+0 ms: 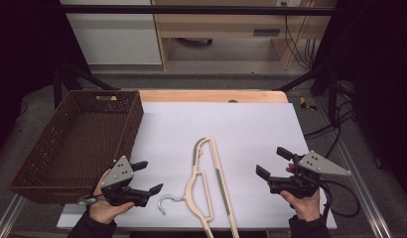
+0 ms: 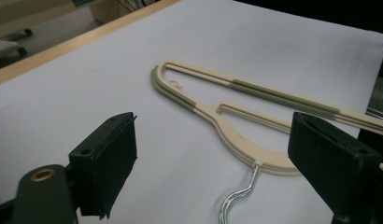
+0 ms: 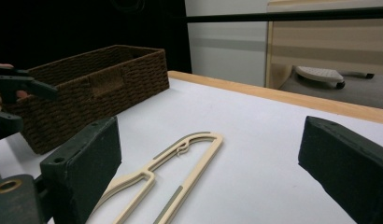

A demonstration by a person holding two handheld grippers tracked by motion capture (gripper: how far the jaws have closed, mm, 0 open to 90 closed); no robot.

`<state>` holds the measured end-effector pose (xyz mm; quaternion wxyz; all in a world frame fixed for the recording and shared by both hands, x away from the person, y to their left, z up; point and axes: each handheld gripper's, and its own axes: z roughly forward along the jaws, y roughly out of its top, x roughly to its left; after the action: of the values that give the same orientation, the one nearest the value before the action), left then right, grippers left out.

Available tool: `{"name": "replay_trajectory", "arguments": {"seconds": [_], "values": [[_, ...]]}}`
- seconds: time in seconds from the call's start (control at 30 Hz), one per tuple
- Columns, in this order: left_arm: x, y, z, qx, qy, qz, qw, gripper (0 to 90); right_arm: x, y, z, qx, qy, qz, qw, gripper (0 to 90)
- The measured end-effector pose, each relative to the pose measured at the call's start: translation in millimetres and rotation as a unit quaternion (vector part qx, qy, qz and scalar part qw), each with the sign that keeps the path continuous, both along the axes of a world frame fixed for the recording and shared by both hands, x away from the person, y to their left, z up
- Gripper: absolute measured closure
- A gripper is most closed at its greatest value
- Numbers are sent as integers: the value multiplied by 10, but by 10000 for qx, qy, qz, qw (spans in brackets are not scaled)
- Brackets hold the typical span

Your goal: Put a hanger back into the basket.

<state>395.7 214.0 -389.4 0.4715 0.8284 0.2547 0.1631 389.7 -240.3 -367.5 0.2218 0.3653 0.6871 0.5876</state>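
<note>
A cream plastic hanger (image 1: 207, 183) with grey-green grip strips and a metal hook (image 1: 168, 203) lies flat on the white table cover, its hook toward the front left. My left gripper (image 1: 148, 177) hovers open just left of the hook, jaws wide with nothing between them. In the left gripper view the hanger (image 2: 236, 112) lies ahead of the left gripper (image 2: 227, 163), with the metal hook (image 2: 234, 200) low between the jaws. My right gripper (image 1: 275, 162) is open to the hanger's right, empty. In the right gripper view the hanger (image 3: 171, 172) lies ahead between the jaws of the right gripper (image 3: 217, 172).
A dark brown woven basket (image 1: 62, 163) stands at the table's left, overhanging the white cover (image 1: 226, 124); the same basket (image 3: 94, 81) appears in the right gripper view. A wooden table edge (image 1: 211, 95) runs along the back. Black cables hang at the right.
</note>
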Motion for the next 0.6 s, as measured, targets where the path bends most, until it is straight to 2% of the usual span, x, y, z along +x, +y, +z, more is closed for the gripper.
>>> {"name": "replay_trajectory", "arguments": {"seconds": [0.03, 0.17, 0.27, 0.43, 0.6], "values": [[0, 0, 0, 0, 0, 0, 10000, 163, 3, 7, -7, -22, 19, 17, 10000, 62], [33, -104, -112, 221, 148, -185, 9995, 174, 24, 39, -40, -69, 17, 70, 10000, 59], [61, -156, -194, 267, 268, -275, 9989, 187, 27, 51, -46, -69, 40, 71, 9999, 60], [110, -267, -362, 512, 499, -432, 9965, 228, 36, 88, -69, -124, 76, 64, 9999, 62], [154, -353, -512, 712, 705, -568, 9933, 324, 46, 118, -85, -168, 104, 129, 9997, 66]]}}
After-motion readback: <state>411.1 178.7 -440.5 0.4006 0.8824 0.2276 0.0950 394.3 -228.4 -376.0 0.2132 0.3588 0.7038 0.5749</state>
